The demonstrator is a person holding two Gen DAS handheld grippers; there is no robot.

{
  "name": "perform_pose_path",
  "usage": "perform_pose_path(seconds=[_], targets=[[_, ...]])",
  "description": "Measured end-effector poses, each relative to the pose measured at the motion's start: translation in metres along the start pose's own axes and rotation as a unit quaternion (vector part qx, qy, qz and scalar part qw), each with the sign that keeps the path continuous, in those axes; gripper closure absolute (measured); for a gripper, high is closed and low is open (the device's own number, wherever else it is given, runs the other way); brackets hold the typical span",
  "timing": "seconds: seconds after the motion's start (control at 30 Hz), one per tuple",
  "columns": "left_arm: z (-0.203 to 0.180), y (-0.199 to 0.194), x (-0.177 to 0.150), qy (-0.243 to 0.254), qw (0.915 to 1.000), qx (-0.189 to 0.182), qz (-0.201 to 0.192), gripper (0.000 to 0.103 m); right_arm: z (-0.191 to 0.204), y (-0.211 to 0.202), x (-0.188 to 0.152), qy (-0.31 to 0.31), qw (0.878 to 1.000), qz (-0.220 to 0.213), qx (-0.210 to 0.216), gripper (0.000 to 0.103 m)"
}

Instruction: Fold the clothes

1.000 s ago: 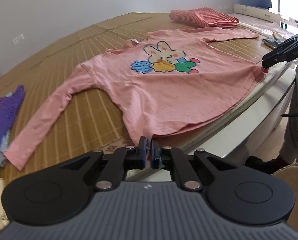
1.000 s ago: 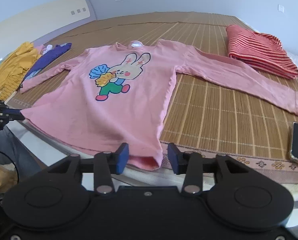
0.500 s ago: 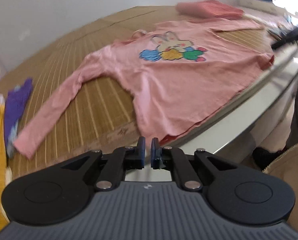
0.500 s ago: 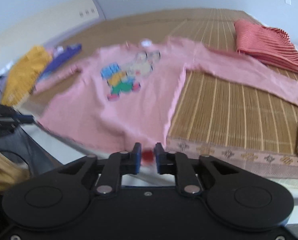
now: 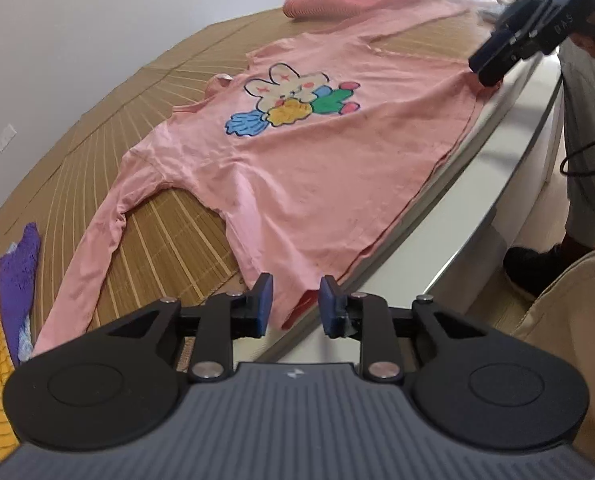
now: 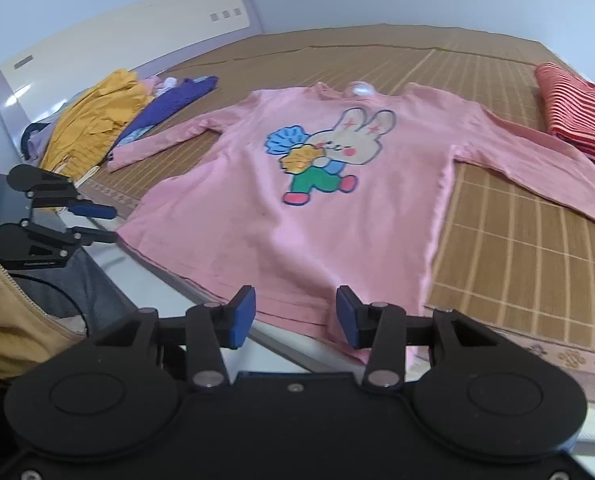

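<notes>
- Half a second ago both grippers were pinched shut on the hem corners of the pink shirt; now both have let go, and their blue pads stand apart.
- The left gripper is open at the lower centre of its own view, with the shirt's lower-left hem corner lying between and just beyond its pads, its red underside showing.
- The right gripper is also open, low in its own view, with the hem edge lying across the gap between its pads; whether a pad touches the cloth I cannot tell.
- The pink long-sleeved shirt lies flat and face up on the bamboo mat, filling the centre of both views, its hem overhanging the mat's near edge onto the white bed frame.
- A bunny print sits on the chest, and both sleeves are spread outward.
- A folded red striped garment lies at the upper right of the right wrist view, touching the shirt's sleeve there.
- A yellow garment and a purple garment are piled at the upper left of that view, near the other cuff.
- In the left wrist view the right gripper appears at the upper right, over the far hem corner.
</notes>
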State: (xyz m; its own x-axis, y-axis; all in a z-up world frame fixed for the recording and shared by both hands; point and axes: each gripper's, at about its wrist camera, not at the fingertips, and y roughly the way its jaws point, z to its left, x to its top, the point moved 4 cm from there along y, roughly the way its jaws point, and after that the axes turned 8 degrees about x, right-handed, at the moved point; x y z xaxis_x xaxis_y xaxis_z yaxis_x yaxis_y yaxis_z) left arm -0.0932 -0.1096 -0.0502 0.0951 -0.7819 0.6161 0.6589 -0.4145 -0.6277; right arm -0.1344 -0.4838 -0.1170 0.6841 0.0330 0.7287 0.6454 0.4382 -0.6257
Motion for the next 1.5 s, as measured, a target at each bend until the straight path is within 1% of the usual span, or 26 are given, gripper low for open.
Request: perform_pose_path(seconds=[0.07, 0.13, 0.23, 0.33, 0.4, 0.5, 0.53, 0.6, 0.63, 0.7, 0.8, 0.87, 0.93, 1.0, 1.07, 1.1, 1.2, 1.3, 1.37, 1.5], targets=[[-0.003, 0.005, -0.002, 0.02, 0.9997, 0.012, 0.008, 0.073, 0.002, 0.003, 0.001, -0.002, 1.0, 0.003, 0.003, 0.056], [-0.004, 0.009, -0.004, 0.029, 0.9993, 0.023, 0.011, 0.073, 0.003, 0.004, 0.0, -0.003, 1.0, 0.004, 0.004, 0.056], [0.003, 0.007, -0.001, 0.011, 0.9991, 0.041, -0.007, 0.073, 0.001, 0.003, 0.0, 0.0, 1.0, 0.004, -0.002, 0.055], [0.01, 0.004, 0.002, -0.004, 0.9991, 0.039, -0.015, 0.073, -0.003, 0.002, -0.001, 0.004, 1.0, 0.006, -0.007, 0.055], [0.008, 0.009, 0.001, 0.01, 0.9987, 0.049, -0.007, 0.073, -0.004, 0.002, -0.002, 0.006, 1.0, 0.007, -0.009, 0.055], [-0.001, 0.015, 0.0, 0.035, 0.9985, 0.043, -0.003, 0.073, -0.006, 0.003, -0.002, 0.009, 1.0, 0.006, -0.01, 0.055], [-0.004, 0.017, 0.0, 0.043, 0.9983, 0.04, -0.004, 0.073, -0.007, 0.004, -0.002, 0.009, 1.0, 0.007, -0.01, 0.055], [-0.009, 0.019, 0.004, 0.05, 0.9977, 0.041, -0.022, 0.074, -0.007, 0.004, -0.002, 0.009, 1.0, 0.006, -0.012, 0.055], [-0.011, 0.02, 0.006, 0.051, 0.9976, 0.039, -0.025, 0.075, -0.008, 0.003, -0.003, 0.01, 1.0, 0.005, -0.012, 0.055], [-0.015, 0.021, 0.01, 0.051, 0.997, 0.048, -0.034, 0.095, -0.009, 0.002, -0.002, 0.014, 1.0, -0.001, -0.014, 0.054], [-0.009, 0.015, 0.01, 0.047, 0.9949, 0.08, -0.04, 0.098, -0.015, 0.001, -0.002, 0.022, 0.999, -0.004, -0.027, 0.053], [0.004, 0.006, 0.009, 0.02, 0.9944, 0.094, -0.044, 0.099, -0.02, 0.001, -0.002, 0.027, 0.999, -0.004, -0.038, 0.053], [0.015, -0.005, 0.007, -0.011, 0.9946, 0.093, -0.046, 0.099, -0.028, 0.001, -0.004, 0.039, 0.998, 0.001, -0.055, 0.053], [0.019, -0.012, 0.003, -0.037, 0.9949, 0.085, -0.041, 0.099, -0.036, 0.003, -0.006, 0.047, 0.995, 0.009, -0.086, 0.053], [0.016, -0.012, -0.002, -0.044, 0.9961, 0.071, -0.027, 0.099, -0.043, 0.003, -0.008, 0.051, 0.993, 0.016, -0.105, 0.053], [0.013, -0.01, -0.005, -0.045, 0.9968, 0.062, -0.02, 0.099, -0.044, 0.002, -0.009, 0.052, 0.993, 0.016, -0.105, 0.053], [0.003, -0.003, -0.012, -0.033, 0.9982, 0.05, -0.002, 0.099, -0.043, -0.005, -0.007, 0.044, 0.993, 0.012, -0.104, 0.053], [0.005, -0.004, -0.015, -0.038, 0.9982, 0.047, 0.001, 0.098, -0.042, -0.013, -0.004, 0.043, 0.994, -0.004, -0.1, 0.052], [0.006, -0.005, -0.018, -0.042, 0.9981, 0.045, 0.004, 0.098, -0.041, -0.015, -0.001, 0.046, 0.995, -0.016, -0.088, 0.052], [0.008, -0.007, -0.022, -0.049, 0.9979, 0.041, 0.008, 0.098, -0.037, -0.006, 0.005, 0.04, 0.996, -0.024, -0.073, 0.052]])
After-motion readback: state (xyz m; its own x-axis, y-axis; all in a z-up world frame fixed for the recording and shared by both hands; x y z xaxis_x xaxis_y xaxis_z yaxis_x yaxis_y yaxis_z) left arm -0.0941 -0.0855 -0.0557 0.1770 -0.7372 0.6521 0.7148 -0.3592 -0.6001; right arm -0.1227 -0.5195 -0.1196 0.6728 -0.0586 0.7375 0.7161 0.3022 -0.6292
